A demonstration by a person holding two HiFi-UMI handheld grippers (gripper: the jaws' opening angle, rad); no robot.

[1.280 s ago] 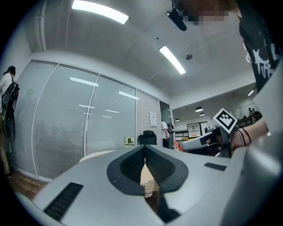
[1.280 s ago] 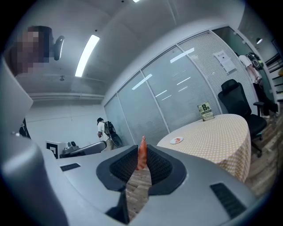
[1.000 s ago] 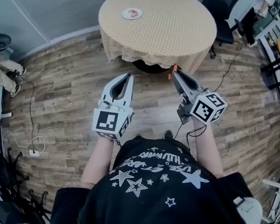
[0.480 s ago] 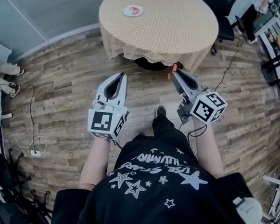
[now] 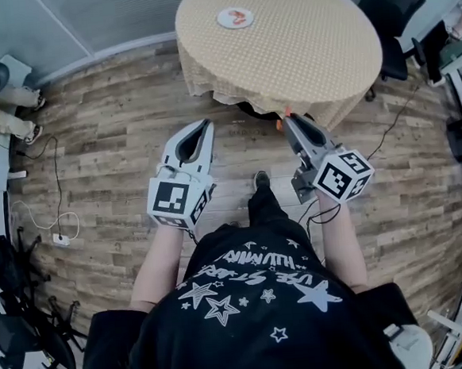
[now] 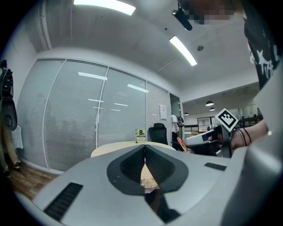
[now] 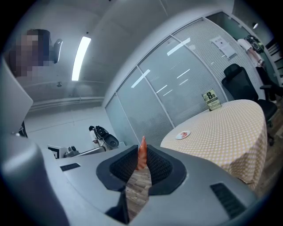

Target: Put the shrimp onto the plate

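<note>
**Carrying the shrimp to the plate: hazards and material notes**

**State.** The right gripper [image 7: 142,155] is clenched on the shrimp [image 7: 142,152]. The shrimp stands upright between the ribbed dark fingers [image 7: 160,167], with its pointed orange tip projecting above them. The left gripper [image 6: 144,152] is clenched on nothing. In the head view both grippers hang over the floor [image 5: 116,141], at mid-frame. The plate [image 5: 235,17] sits at the top centre, well apart from them.

**Hazards.**
- The shrimp is narrow, tapered and looks glossy. A jolt while walking could probably let it slide out onto the floor.
- The plate lies on the far part of the desk [image 5: 308,50], so a long reach will likely be needed. A tilted gripper at release could drop the shrimp on the cloth [image 5: 206,74] beside the plate.
- The plate is small and already appears to hold something orange, so free room is limited.

**Materials.**
- The desk is round and draped in a tan checked cloth with a hanging hem.
- The plate is white, flat and round.
- The floor is wood-grain plank.
</note>
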